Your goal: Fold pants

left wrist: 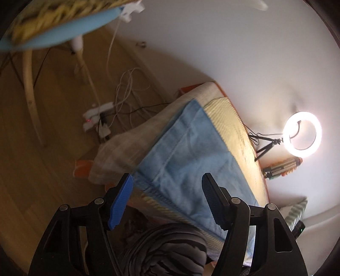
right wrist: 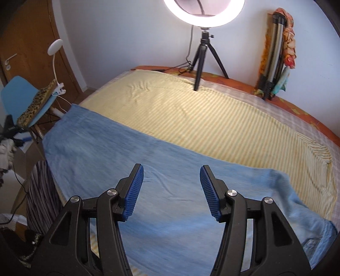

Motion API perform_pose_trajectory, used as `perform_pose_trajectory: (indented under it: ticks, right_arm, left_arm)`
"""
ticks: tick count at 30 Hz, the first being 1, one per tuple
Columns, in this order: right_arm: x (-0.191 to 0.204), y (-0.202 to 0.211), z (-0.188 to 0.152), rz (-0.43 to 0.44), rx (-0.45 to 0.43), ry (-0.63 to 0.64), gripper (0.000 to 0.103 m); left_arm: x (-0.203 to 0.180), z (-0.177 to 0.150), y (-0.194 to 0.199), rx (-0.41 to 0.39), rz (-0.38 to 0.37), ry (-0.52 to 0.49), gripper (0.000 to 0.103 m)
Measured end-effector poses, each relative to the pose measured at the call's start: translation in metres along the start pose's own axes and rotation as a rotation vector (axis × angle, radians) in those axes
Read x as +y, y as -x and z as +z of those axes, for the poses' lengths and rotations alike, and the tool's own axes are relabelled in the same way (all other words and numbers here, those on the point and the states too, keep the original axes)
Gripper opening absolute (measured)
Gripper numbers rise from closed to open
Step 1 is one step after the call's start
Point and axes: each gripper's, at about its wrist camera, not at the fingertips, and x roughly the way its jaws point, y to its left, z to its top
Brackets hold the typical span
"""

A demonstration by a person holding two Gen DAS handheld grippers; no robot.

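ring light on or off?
On. The ring light glows bright white in both wrist views, standing on its tripod at the bed's far edge.

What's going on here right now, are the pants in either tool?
No. A person is folding light blue pants laid flat along the near side of a bed with a yellow striped sheet. The left tool and right tool both hover open above the fabric, gripping nothing.

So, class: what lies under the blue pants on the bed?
A yellow striped sheet lies under the pants, showing beyond their far edge and at the near edge. What the sheet and pants cover cannot be seen.
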Motion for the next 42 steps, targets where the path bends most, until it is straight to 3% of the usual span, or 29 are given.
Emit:
perform_pose_trajectory:
  ticks: [5, 10, 16, 21, 25, 26, 29, 36, 37, 39, 42]
  right_arm:
    - [0.02, 0.001, -0.003, 0.015, -0.012, -0.012, 0.058]
    - [0.034, -0.002, 0.0, 0.006, 0.006, 0.006, 0.058]
    - [0.04, 0.002, 0.005, -0.015, -0.004, 0.024, 0.058]
    - [0.04, 0.005, 0.005, -0.012, -0.011, 0.01, 0.058]
    - [0.042, 0.002, 0.007, 0.002, 0.0, 0.005, 0.058]
    - [0.043, 0.001, 0.008, 0.003, 0.002, 0.007, 0.058]
    - [0.049, -0.002, 0.011, 0.011, 0.011, 0.019, 0.058]
    - [0.068, -0.011, 0.015, 0.039, 0.025, 0.067, 0.058]
    - [0.07, -0.014, 0.016, 0.045, 0.03, 0.071, 0.058]
    - [0.076, -0.018, 0.018, 0.055, 0.037, 0.082, 0.058]
    - [0.084, -0.024, 0.022, 0.078, 0.051, 0.089, 0.058]
  left_arm:
    - [0.043, -0.016, -0.032, -0.023, -0.092, 0.196, 0.071]
    - [0.058, -0.027, -0.055, -0.059, -0.207, 0.307, 0.071]
    - [0.045, -0.03, -0.061, -0.102, -0.297, 0.311, 0.071]
    - [0.03, -0.031, -0.045, -0.175, -0.266, 0.241, 0.069]
    - [0.013, -0.031, -0.048, -0.181, -0.15, 0.155, 0.065]
    - [0.008, -0.031, -0.048, -0.189, -0.108, 0.139, 0.059]
    - [-0.011, -0.029, -0.047, -0.199, -0.001, 0.03, 0.013]
    - [-0.035, -0.034, -0.045, -0.231, 0.08, -0.115, 0.014]
    - [-0.037, -0.033, -0.047, -0.225, 0.093, -0.123, 0.018]
    - [-0.033, -0.029, -0.055, -0.203, 0.126, -0.102, 0.043]
    - [-0.027, -0.026, -0.063, -0.211, 0.122, -0.076, 0.042]
